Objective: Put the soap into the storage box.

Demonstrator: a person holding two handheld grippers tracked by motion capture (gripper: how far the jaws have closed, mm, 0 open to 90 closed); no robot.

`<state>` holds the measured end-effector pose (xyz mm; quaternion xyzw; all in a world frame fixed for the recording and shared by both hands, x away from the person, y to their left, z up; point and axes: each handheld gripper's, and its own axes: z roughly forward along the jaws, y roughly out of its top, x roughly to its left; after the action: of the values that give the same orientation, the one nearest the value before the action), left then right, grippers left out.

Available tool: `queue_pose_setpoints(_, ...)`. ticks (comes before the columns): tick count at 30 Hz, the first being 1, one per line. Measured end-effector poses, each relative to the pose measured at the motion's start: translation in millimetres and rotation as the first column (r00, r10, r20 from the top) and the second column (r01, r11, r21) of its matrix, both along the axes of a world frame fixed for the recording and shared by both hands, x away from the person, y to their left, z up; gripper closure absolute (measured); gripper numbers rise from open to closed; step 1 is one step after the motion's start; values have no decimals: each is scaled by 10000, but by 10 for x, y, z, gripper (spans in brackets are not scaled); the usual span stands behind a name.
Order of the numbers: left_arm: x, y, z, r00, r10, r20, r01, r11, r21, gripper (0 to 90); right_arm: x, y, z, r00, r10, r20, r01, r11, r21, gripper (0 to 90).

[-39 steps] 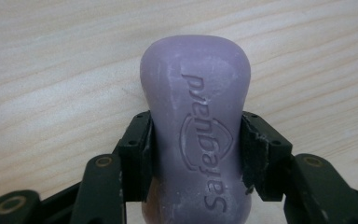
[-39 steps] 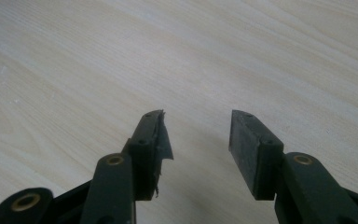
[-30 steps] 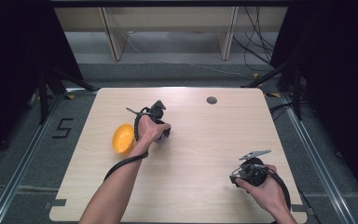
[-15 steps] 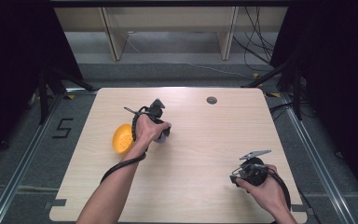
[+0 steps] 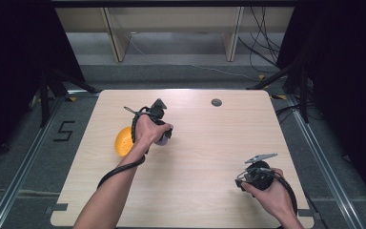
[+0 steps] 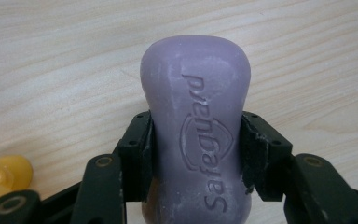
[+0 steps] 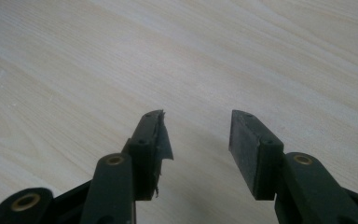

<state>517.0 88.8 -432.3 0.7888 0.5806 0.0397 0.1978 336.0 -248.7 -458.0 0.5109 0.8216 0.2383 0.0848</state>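
A purple bar of soap (image 6: 196,135) stamped with a brand name sits between the black jaws of my left gripper (image 6: 196,154), which press on both its sides. In the high view the left gripper (image 5: 161,128) points down near the table's middle left, with the soap (image 5: 163,140) showing under the hand. An orange-yellow dish (image 5: 123,141) lies just left of that hand, and its edge (image 6: 4,175) shows in the left gripper view. My right gripper (image 7: 196,140) stands open over bare wood, nothing between its pads; it rests near the front right (image 5: 256,175).
The light wooden table (image 5: 205,143) has a round cable hole (image 5: 216,102) near its far edge. A black cable trails from the left gripper along the forearm. Shelving and loose cables stand on the floor beyond the table.
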Motion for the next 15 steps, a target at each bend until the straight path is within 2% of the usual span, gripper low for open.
queue_pose_setpoints(6,-22,22,36,10000,-64,53,64,10000,53,488,-3,-4,3,10000,-27,-6,27,10000,32,551)
queue_pose_setpoints(8,-37,26,43,9998,-18,188,18,10000,2,488,1,-11,1,10000,76,43,-76,10000,-37,552)
queue_pose_setpoints(12,-52,51,68,9999,-119,69,119,9999,1,488,-1,-22,-1,9998,178,97,-178,9998,-81,552)
queue_pose_setpoints(15,-68,58,73,9999,48,131,-47,10000,-28,488,-4,-15,9,10000,59,13,-59,10000,3,552)
